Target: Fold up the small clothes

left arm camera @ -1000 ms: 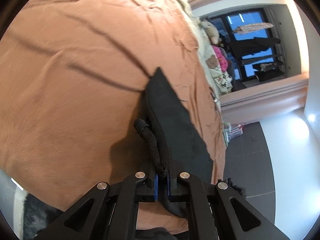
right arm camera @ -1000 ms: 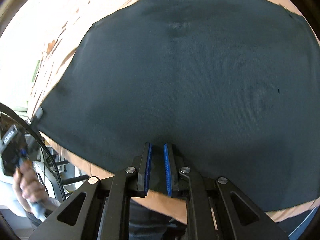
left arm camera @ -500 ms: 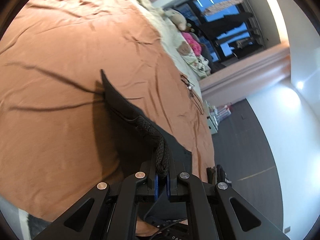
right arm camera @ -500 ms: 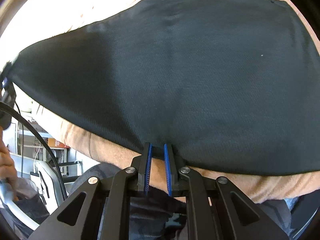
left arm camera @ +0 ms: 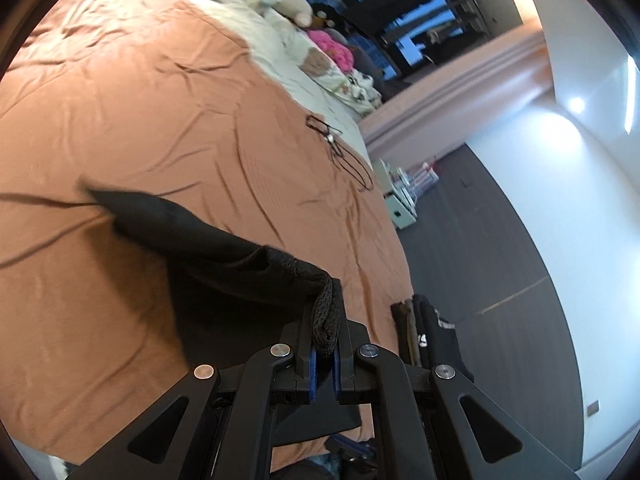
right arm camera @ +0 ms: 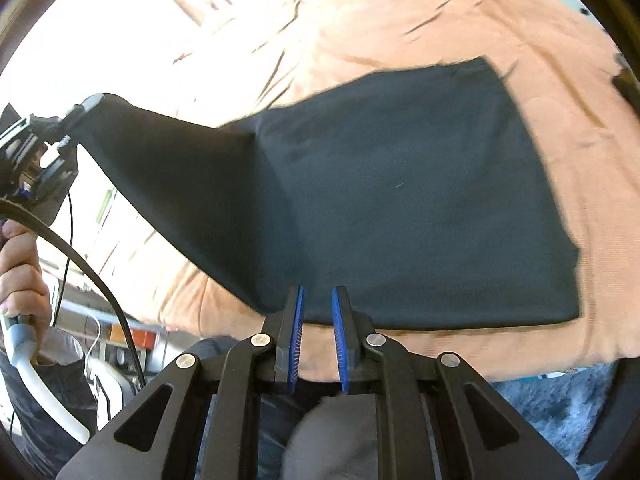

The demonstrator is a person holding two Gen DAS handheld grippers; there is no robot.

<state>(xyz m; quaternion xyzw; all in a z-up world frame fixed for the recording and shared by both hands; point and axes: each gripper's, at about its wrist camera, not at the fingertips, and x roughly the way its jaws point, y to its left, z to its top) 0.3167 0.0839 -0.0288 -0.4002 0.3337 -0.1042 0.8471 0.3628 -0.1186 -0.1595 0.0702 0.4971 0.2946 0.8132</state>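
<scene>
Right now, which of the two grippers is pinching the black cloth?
The left gripper: its blue pads are shut on a bunched corner of the black cloth, lifting it. The right gripper has a gap with nothing between its pads.

The garment (right arm camera: 400,208) is spread flat on the bed (left arm camera: 140,100), except for one corner that's lifted off it and pinched in the left gripper (left arm camera: 325,354) (its drawstring (left arm camera: 326,320) is caught there too). The right gripper (right arm camera: 318,336) is parked at the garment's near edge, nothing between its jaws. Pillows (left arm camera: 280,28) are piled at the bed's far end.
</scene>
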